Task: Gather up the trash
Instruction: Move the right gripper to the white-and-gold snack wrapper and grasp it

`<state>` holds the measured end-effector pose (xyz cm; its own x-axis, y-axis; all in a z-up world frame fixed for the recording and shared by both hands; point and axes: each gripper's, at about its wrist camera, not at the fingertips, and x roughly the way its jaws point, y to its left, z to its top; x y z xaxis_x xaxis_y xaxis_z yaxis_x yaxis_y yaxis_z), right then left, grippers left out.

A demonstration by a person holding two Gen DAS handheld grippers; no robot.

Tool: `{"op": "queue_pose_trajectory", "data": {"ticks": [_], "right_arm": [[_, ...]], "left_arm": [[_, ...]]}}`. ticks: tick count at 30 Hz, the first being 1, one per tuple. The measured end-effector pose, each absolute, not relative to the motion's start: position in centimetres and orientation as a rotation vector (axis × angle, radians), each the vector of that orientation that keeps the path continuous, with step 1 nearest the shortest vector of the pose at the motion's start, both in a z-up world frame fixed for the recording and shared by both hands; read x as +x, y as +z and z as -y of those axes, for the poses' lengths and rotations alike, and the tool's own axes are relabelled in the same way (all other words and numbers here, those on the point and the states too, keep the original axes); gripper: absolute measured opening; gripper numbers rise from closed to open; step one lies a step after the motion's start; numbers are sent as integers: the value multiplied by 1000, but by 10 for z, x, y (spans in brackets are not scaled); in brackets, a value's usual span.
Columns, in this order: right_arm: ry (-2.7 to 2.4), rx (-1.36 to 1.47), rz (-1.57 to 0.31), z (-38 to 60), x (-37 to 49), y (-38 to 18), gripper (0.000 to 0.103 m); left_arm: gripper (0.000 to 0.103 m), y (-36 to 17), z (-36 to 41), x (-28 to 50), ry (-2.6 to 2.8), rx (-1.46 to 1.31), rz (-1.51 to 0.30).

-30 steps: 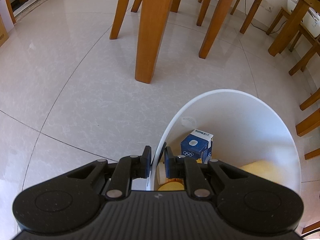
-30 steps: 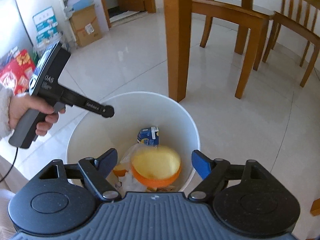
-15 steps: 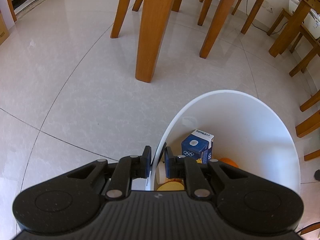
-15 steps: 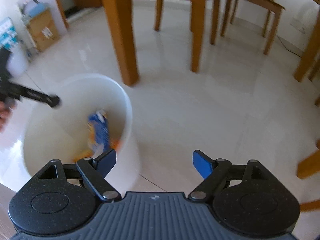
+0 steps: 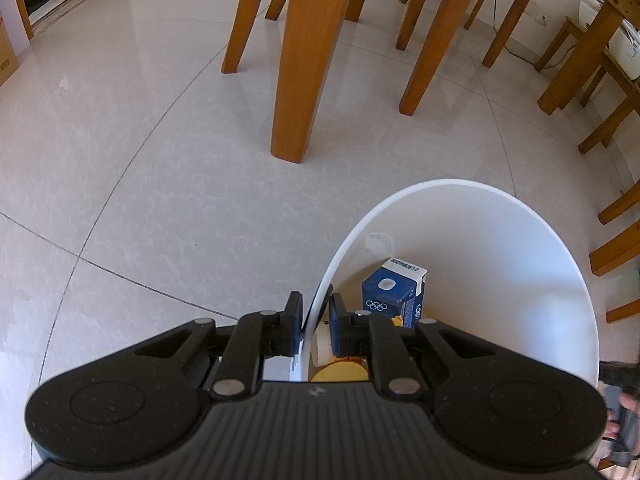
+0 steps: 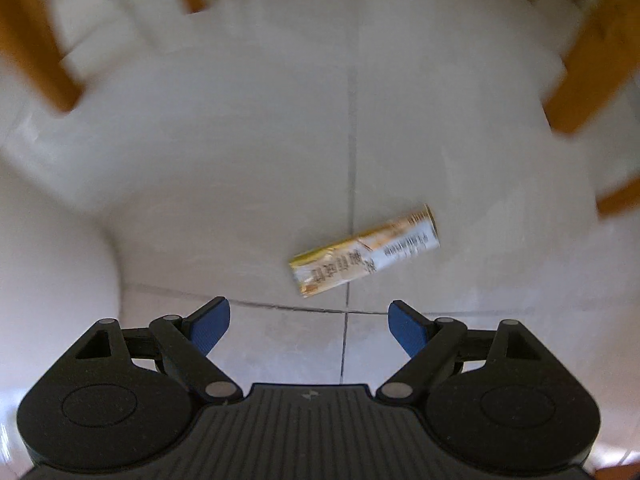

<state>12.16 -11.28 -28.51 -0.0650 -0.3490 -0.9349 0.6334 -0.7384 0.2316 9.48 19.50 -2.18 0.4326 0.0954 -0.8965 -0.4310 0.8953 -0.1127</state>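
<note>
My left gripper (image 5: 315,322) is shut on the rim of the white bin (image 5: 500,236), one finger outside the wall and one inside. Within the bin stand a blue milk carton (image 5: 394,294) and some yellow and orange scraps (image 5: 340,372). In the blurred right wrist view, a gold and white snack wrapper (image 6: 364,256) lies flat on the floor tiles, just ahead of my right gripper (image 6: 309,326). That gripper is open with nothing between its blue fingers. The bin's white wall (image 6: 52,272) fills the left edge of this view.
Wooden table legs (image 5: 300,60) and chair legs (image 5: 432,40) stand on the pale tiled floor ahead of the bin. More chair legs (image 5: 616,200) line the right side. Blurred wooden legs (image 6: 36,52) also flank the wrapper at left and at right (image 6: 588,72).
My right gripper has swung away from above the bin to the right and down toward the floor, bringing the wrapper into view. The left gripper has stayed on the bin rim.
</note>
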Motion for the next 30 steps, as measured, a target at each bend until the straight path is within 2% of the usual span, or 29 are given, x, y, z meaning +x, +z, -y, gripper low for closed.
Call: {"op": "queue_pose_trajectory", "data": {"ticks": [10,18,25,30], "right_arm": [[-2148,1754,-9,117,84,-360,90],[-2274,1803,70,138,74,-391,90],[-2289,1774,-51,135,80,-398,90],[-2287,1867,52,99,81,-406,91]], "left_arm": [[12,-24,-196,94,340,-368,-1080],[12,-24,-195,95,343,-367,-1080],[12,-24,-195,98,347,-375,-1082],[12,-25,-198,96,343,-380,-1080]]}}
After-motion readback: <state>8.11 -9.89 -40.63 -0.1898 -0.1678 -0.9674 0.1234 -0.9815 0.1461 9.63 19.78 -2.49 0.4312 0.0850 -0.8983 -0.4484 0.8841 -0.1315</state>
